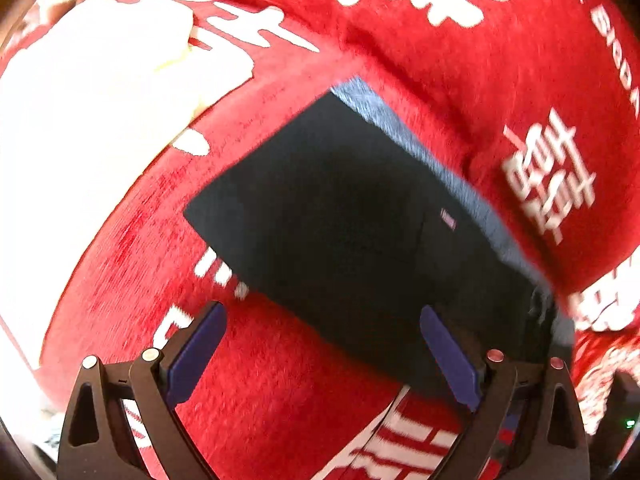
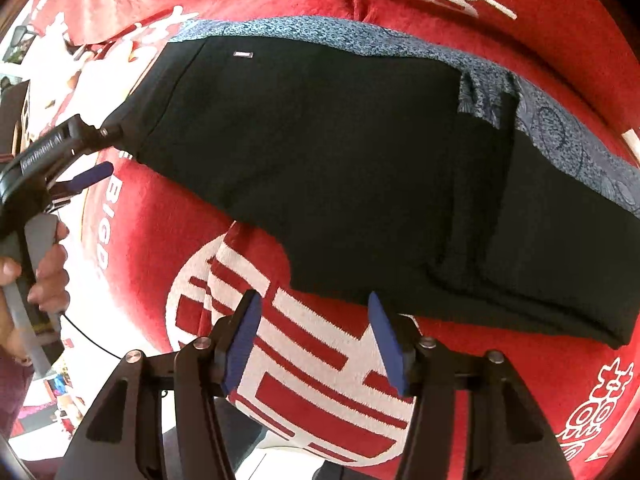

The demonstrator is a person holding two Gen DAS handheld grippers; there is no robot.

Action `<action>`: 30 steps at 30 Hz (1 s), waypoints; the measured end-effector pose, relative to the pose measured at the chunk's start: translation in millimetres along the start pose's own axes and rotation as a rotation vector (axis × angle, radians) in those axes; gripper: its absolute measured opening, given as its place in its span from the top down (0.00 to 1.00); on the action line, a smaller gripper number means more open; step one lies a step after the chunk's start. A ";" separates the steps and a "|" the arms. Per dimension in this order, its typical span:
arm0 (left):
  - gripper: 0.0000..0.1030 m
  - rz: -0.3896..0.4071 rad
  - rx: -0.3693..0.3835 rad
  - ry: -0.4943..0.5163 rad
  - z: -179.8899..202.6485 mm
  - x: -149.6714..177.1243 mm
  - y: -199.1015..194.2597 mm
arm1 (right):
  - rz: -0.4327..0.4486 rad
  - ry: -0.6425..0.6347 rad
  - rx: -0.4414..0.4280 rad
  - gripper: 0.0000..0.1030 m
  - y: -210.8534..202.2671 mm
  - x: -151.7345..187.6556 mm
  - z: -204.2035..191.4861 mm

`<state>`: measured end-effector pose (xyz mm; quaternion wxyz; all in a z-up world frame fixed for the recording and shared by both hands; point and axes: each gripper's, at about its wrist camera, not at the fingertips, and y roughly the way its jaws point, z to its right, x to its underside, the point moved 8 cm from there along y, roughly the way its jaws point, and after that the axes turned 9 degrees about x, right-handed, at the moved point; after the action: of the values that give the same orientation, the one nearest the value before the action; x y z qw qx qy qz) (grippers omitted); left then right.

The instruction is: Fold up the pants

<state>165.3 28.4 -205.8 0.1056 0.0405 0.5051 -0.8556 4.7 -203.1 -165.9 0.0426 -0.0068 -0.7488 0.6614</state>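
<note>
The black pants (image 2: pixel 340 168) lie folded into a flat bundle on the red blanket, with a blue patterned lining (image 2: pixel 360 36) showing along the far edge. In the left wrist view the pants (image 1: pixel 352 220) lie just ahead. My left gripper (image 1: pixel 320 344) is open and empty, its right finger over the pants' near edge. It also shows in the right wrist view (image 2: pixel 92 156), at the pants' left end. My right gripper (image 2: pixel 314 332) is open and empty, just in front of the pants' near edge.
A red blanket with white characters (image 2: pixel 312 380) covers the surface under the pants. A white patch of it (image 1: pixel 100 92) is overexposed at the left. The person's hand (image 2: pixel 44 272) holds the left gripper's handle.
</note>
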 end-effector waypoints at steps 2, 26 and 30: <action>0.05 -0.003 0.074 -0.041 -5.0 -1.7 4.4 | -0.001 0.000 -0.003 0.42 -0.2 -1.8 -0.9; 0.62 0.048 -0.006 0.075 31.9 -28.5 27.2 | 0.042 -0.055 -0.026 0.42 -20.9 -51.3 -13.3; 0.67 0.154 -0.230 0.460 78.3 -17.7 20.4 | 0.080 -0.032 -0.091 0.23 -45.7 -100.5 -14.5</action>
<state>190.0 -47.0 -182.1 0.0569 0.2598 0.6049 -0.7505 108.0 -201.2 -124.3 0.0041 -0.0282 -0.7778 0.6279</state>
